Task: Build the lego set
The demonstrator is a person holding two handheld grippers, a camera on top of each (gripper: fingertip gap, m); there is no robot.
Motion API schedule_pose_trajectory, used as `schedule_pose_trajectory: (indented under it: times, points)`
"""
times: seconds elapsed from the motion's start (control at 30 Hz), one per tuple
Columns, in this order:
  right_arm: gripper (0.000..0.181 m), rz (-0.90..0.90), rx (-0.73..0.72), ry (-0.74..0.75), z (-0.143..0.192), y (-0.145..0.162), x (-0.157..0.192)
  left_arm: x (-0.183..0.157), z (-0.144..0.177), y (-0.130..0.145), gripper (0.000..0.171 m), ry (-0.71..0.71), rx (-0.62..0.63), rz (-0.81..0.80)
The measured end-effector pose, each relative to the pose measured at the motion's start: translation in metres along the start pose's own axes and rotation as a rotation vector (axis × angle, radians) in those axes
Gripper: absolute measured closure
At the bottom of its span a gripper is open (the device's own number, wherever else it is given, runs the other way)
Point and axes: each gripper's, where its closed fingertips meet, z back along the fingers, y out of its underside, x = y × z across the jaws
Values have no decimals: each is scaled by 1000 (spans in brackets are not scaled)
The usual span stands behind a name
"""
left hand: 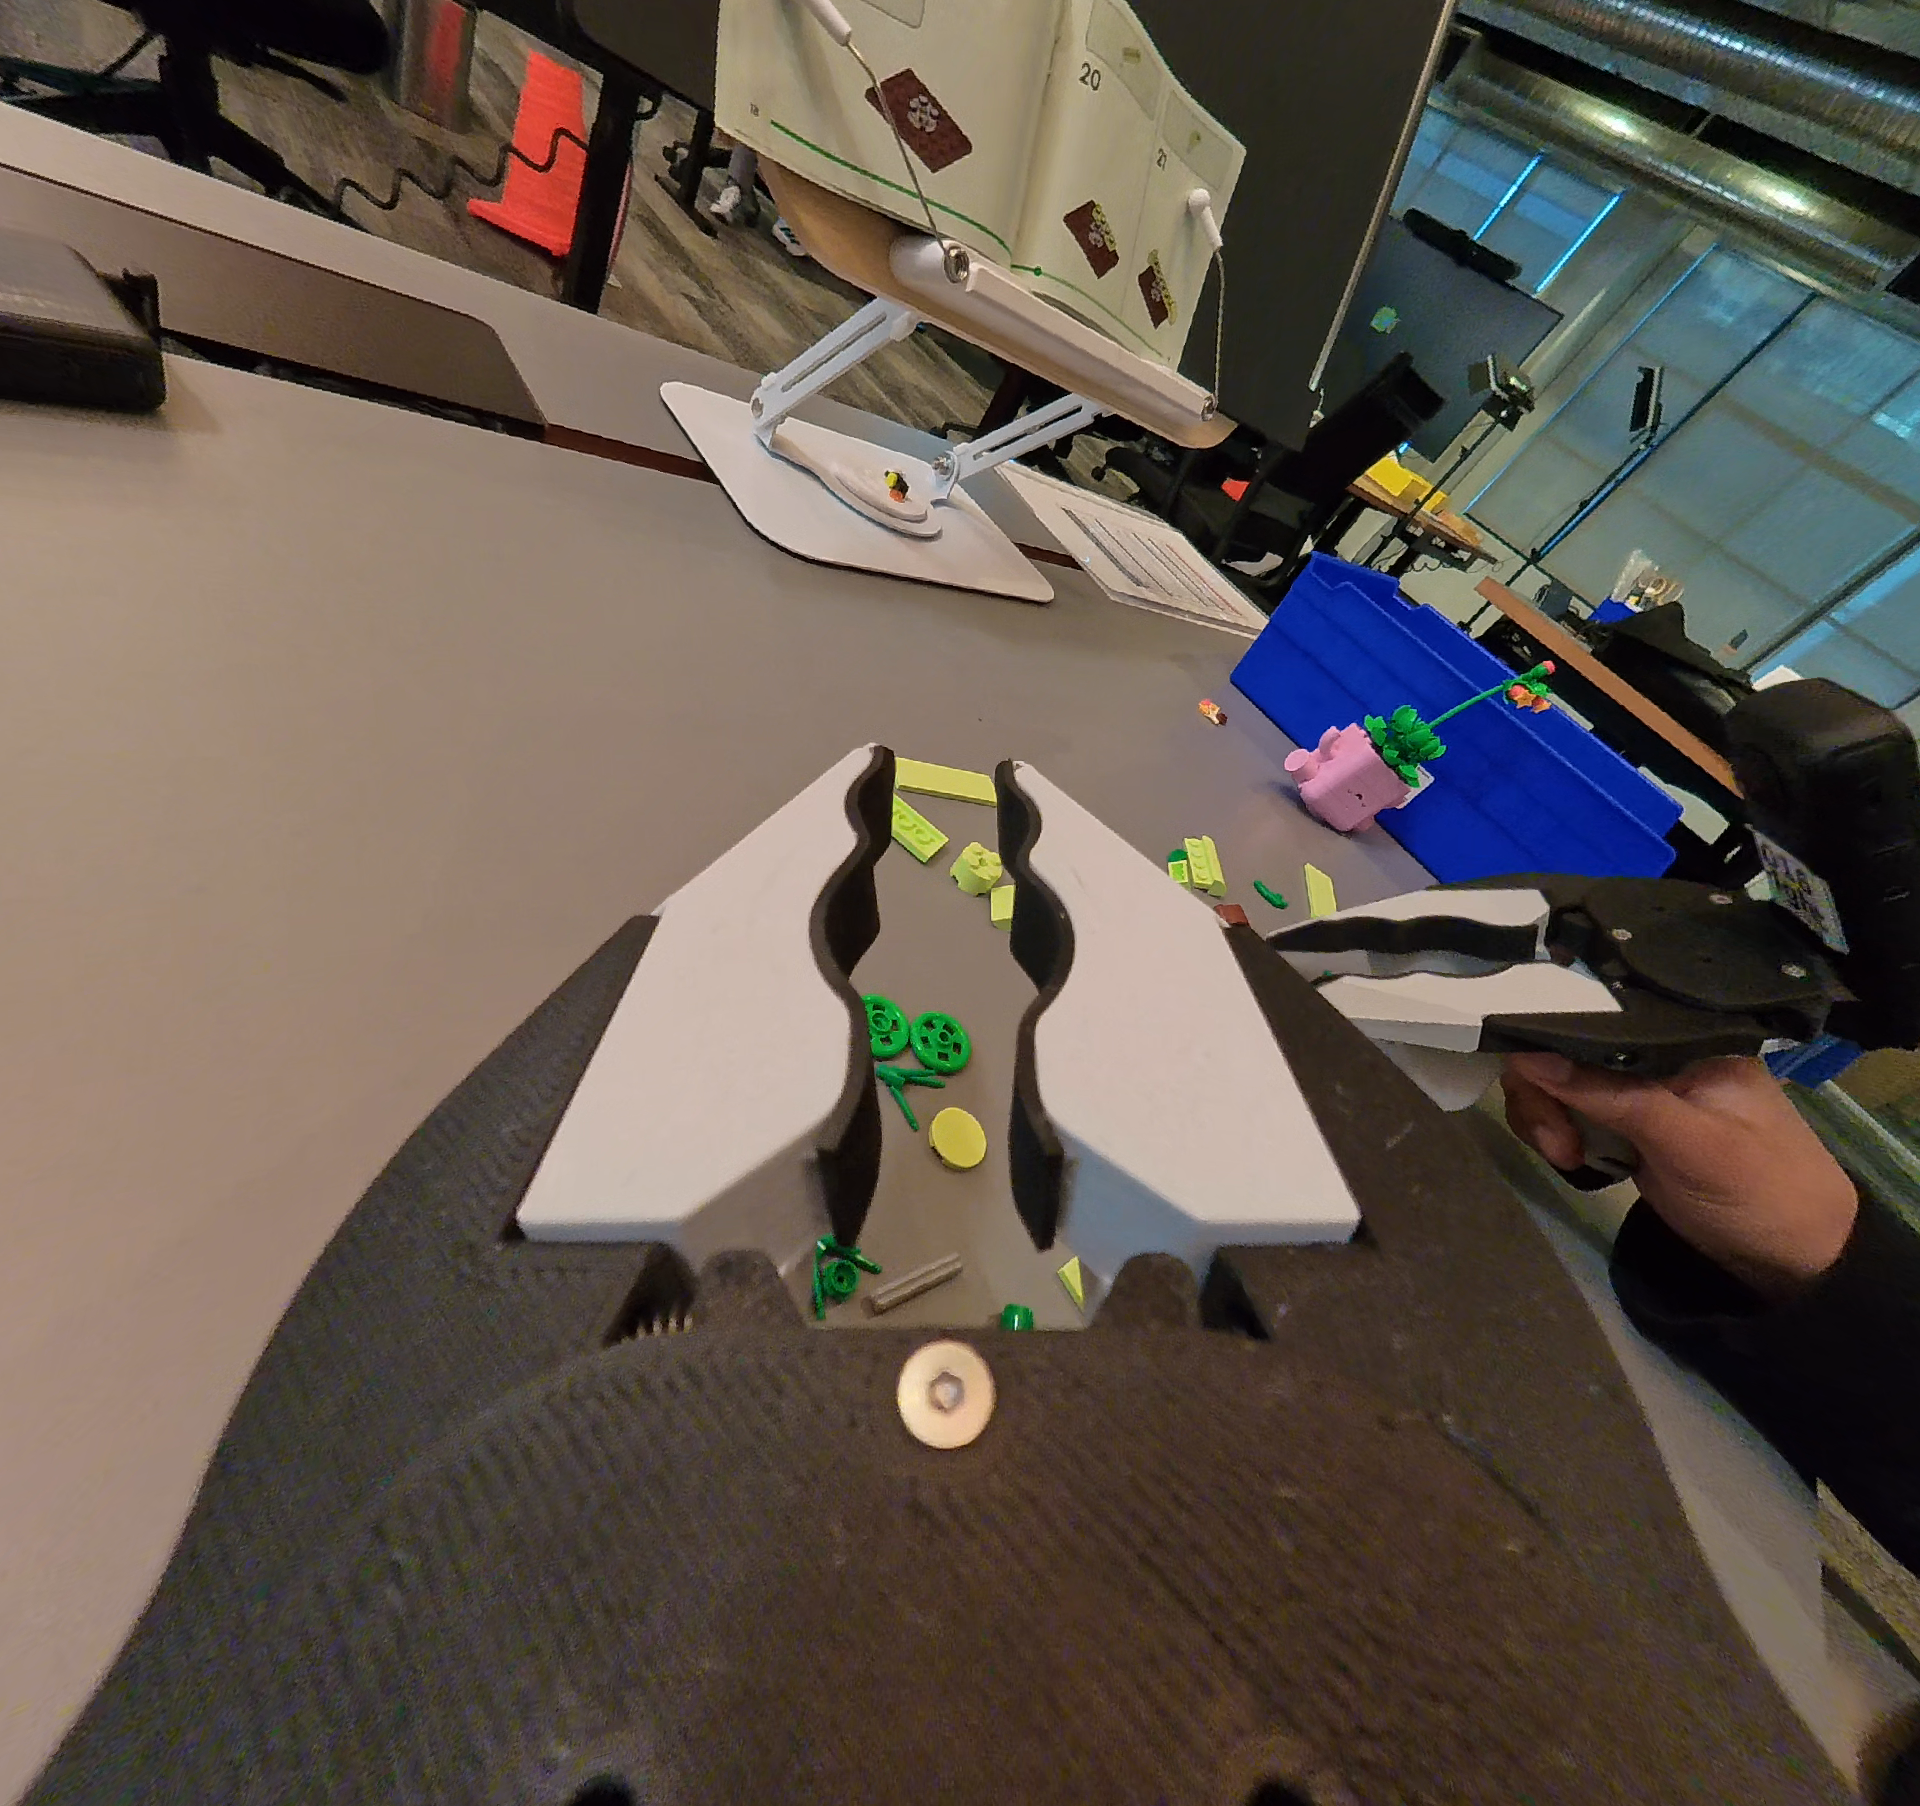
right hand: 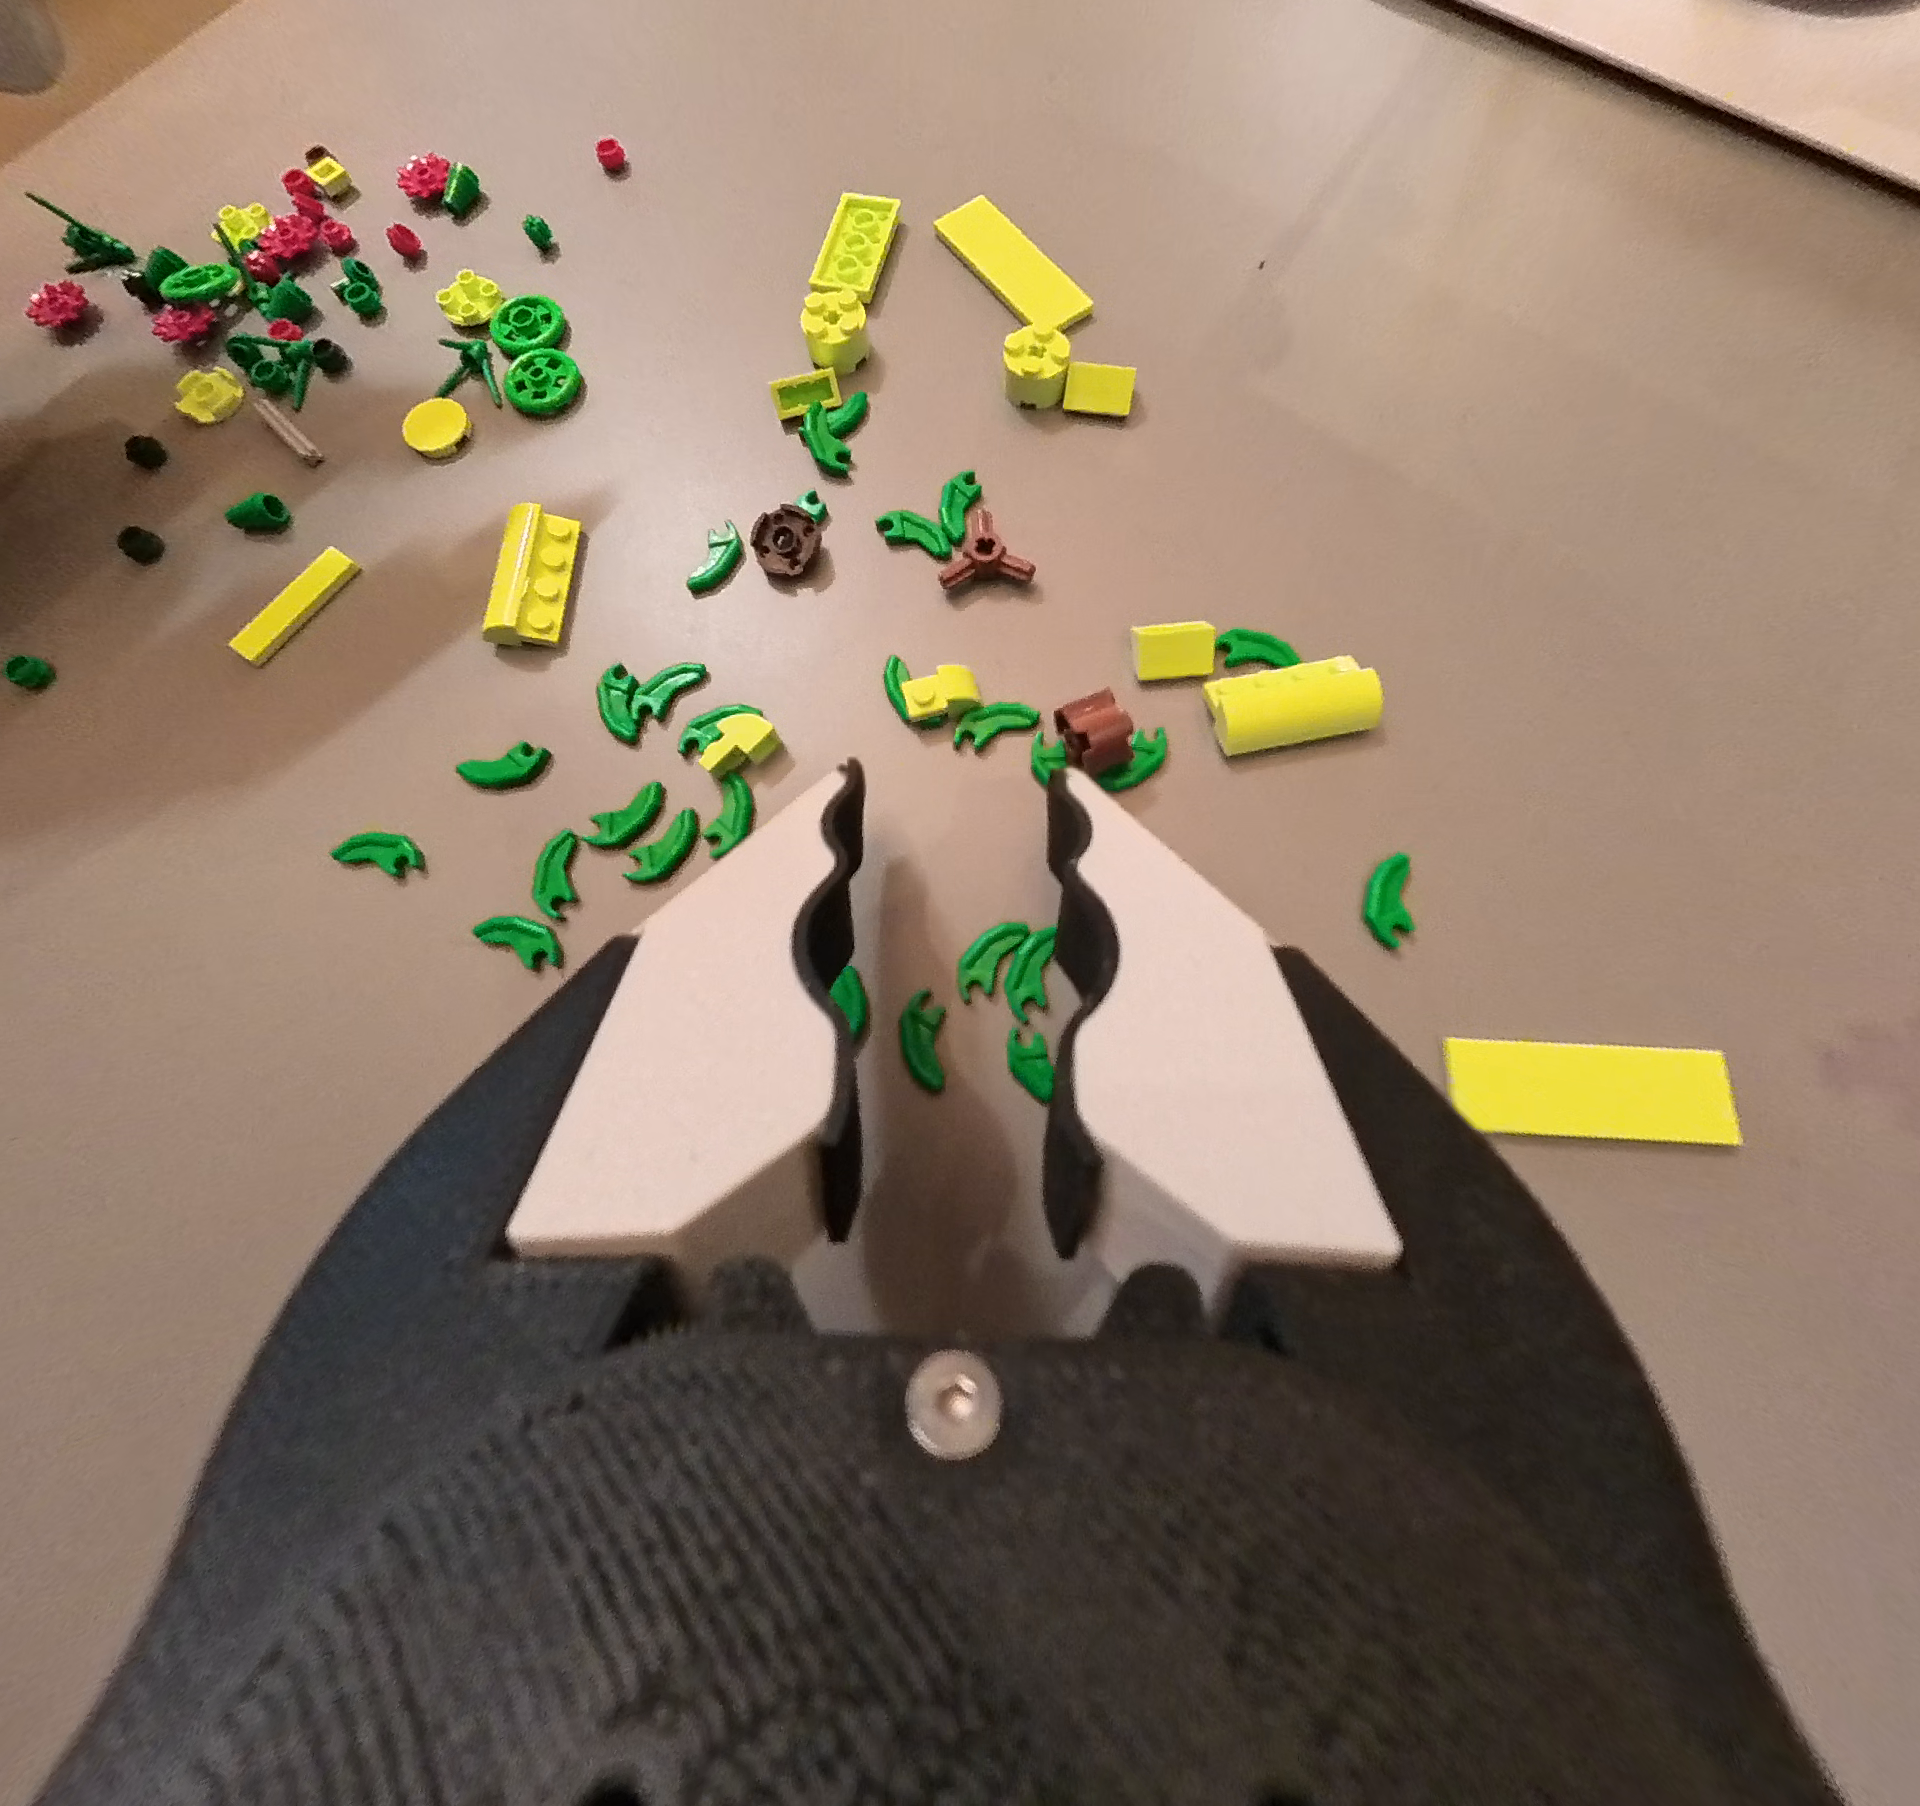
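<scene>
Both grippers empty, jaws parted: right gripper (right hand: 951, 780) hovers over green leaves (right hand: 623, 821), brown stub (right hand: 1086, 717) at one o'clock, evidently selecting; left gripper (left hand: 940, 769) waits above tabletop (left hand: 364, 717).

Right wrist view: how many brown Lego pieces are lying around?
3. A dark brown round piece near the middle, a reddish-brown three-armed piece just right of it, and a reddish-brown chunky piece nearer the camera. The cluttered pile at far left may hide more.
</scene>
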Motion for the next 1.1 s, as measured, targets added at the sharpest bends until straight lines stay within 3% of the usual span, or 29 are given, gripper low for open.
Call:
schedule_pose_trajectory:
  times: [0.13,0.23,0.4,0.5,0.6,0.7,0.8,0.93,1.1]
  points:
    - [148,23,-11,11,-1,-14,-4,-1,0,0,155,5,-1,4]
    - [148,45,-35,-11,-7,-42,-4,-1,0,0,155,10,-2,5]
    - [152,133,11,-77,-44,-87,7,-2,0,-1,156,15,-1,3]
    - [158,188,121,-61,-75,-91,17,0,1,-2,157,10,1,-3]
    - [153,187,225,-64,-104,-83,30,1,2,-3,158,20,-6,10]
    - [154,168,249,-32,-121,-81,32,0,2,-6,158,32,-12,21]
    - [166,110,259,-59,-125,-82,36,1,3,-9,158,37,-20,23]
    - [166,70,285,-95,-121,-80,35,0,1,-10,158,50,-22,31]
    - [166,-8,147,-250,-96,-93,56,-10,-1,-9,157,94,-15,6]
